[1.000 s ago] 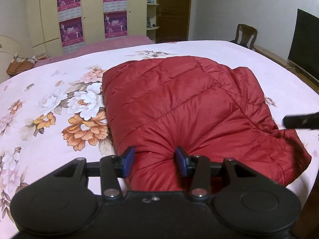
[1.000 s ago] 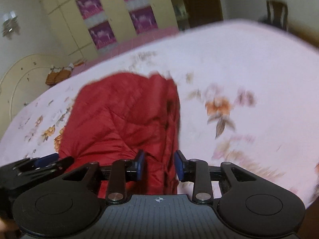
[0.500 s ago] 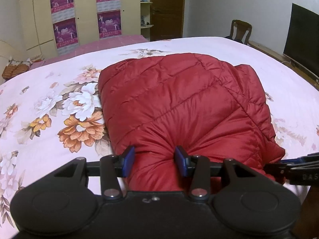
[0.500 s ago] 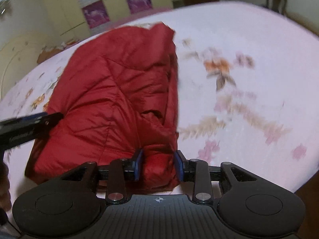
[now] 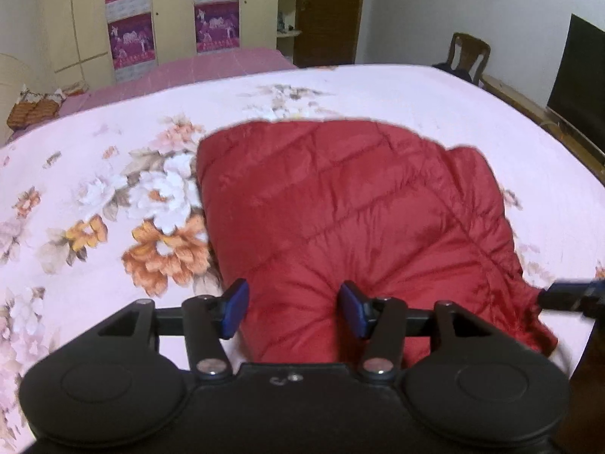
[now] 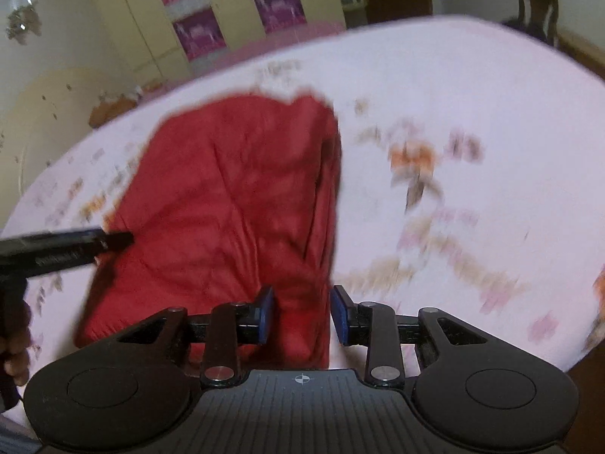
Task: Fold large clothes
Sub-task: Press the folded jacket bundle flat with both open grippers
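A folded red puffer jacket (image 5: 351,219) lay on the floral bedsheet (image 5: 94,204) at the bed's near edge. The left gripper (image 5: 294,312) had just been opening; its blue pads stood spread, the near hem between them and apparently ungripped. Only the right wrist view showed the right gripper (image 6: 301,314) pinching the jacket's right corner, and a hand (image 6: 15,344) at far left.

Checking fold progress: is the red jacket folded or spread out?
Folded: the red jacket lies on the bed as one compact, layered bundle, no sleeves spread.
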